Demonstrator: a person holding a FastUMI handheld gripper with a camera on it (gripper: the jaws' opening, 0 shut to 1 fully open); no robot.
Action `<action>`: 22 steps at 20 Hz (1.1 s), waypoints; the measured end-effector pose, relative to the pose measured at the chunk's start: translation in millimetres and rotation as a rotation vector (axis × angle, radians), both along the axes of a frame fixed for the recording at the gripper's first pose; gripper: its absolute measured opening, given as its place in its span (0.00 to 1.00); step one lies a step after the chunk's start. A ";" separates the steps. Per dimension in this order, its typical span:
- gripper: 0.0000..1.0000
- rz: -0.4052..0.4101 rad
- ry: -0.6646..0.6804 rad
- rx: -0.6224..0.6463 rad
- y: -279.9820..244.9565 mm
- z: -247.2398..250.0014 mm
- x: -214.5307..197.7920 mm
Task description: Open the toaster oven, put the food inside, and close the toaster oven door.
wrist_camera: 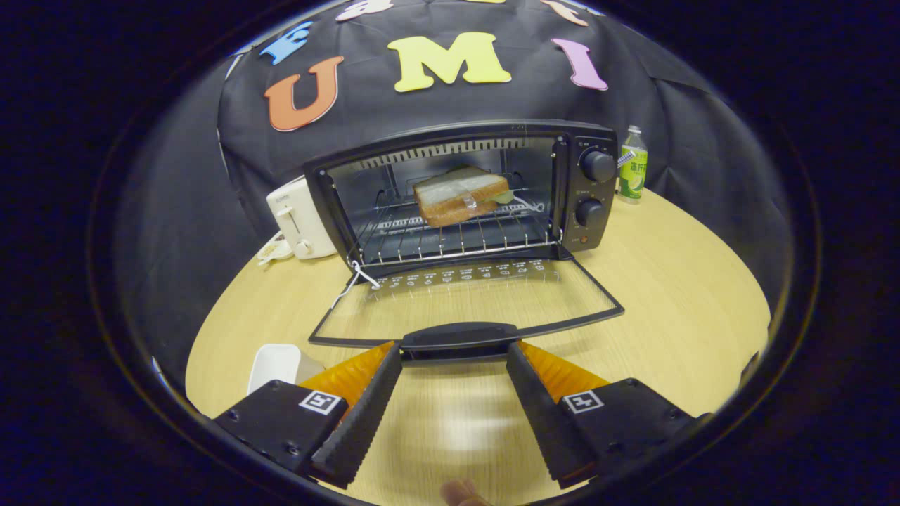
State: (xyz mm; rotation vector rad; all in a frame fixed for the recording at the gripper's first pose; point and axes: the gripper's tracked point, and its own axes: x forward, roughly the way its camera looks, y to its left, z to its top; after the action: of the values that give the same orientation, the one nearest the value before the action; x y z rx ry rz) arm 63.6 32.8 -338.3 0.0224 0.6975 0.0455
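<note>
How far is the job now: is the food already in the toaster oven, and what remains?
Done: the toaster oven is open and the sandwich lies on its rack. In hand: the gripper is open, its fingers on either side of the door handle, not pressing it. Left: lift the door shut.

Your gripper (453, 351) is spread wide, fingertips just at the door handle (458, 335) | toaster oven (464, 193) door (464, 306) down flat | sandwich (460, 195) on rack | desk (668, 295) beneath.

Staged test booth: black cloth wall (176, 232), round wooden table (668, 295), kitchen appliances.
</note>
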 end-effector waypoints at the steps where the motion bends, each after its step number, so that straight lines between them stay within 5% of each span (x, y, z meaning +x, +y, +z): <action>1: 0.99 0.001 -0.011 -0.005 0.4 2.1 -0.5; 22: 0.99 0.010 -0.343 -0.068 3.8 60.8 21.6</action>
State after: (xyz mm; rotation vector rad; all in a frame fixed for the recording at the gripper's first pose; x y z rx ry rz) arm 85.2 36.6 -277.5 -0.0536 0.3560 0.0342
